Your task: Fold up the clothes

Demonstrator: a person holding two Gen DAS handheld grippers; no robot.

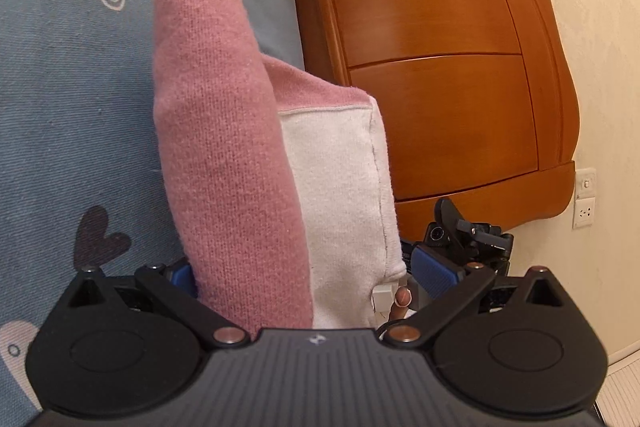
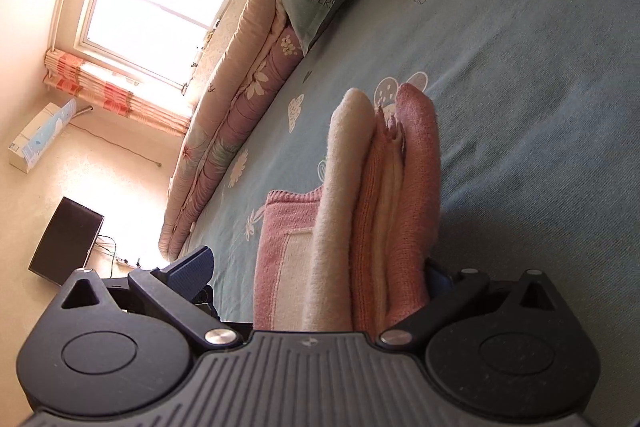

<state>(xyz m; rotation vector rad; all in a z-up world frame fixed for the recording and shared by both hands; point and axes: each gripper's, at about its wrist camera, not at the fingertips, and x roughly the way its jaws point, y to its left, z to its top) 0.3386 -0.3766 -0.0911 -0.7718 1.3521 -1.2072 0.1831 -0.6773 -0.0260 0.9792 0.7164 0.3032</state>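
Both grippers, left (image 1: 308, 279) and right (image 2: 320, 275), clamped the pink-and-white sweater (image 1: 232, 155) between their fingers, its length running straight ahead over the bed (image 2: 520, 67).

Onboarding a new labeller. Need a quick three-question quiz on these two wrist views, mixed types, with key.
1. True or false: the pink and white sweater lies spread out flat on the blue bedsheet.
2. Which colour is the sleeve in the left gripper? A pink, B white, C blue.
3. Fill in: beside the bed stands a wooden ____.

Key:
1. False; both grippers hold it up, the right gripper around folded layers.
2. A.
3. Headboard.
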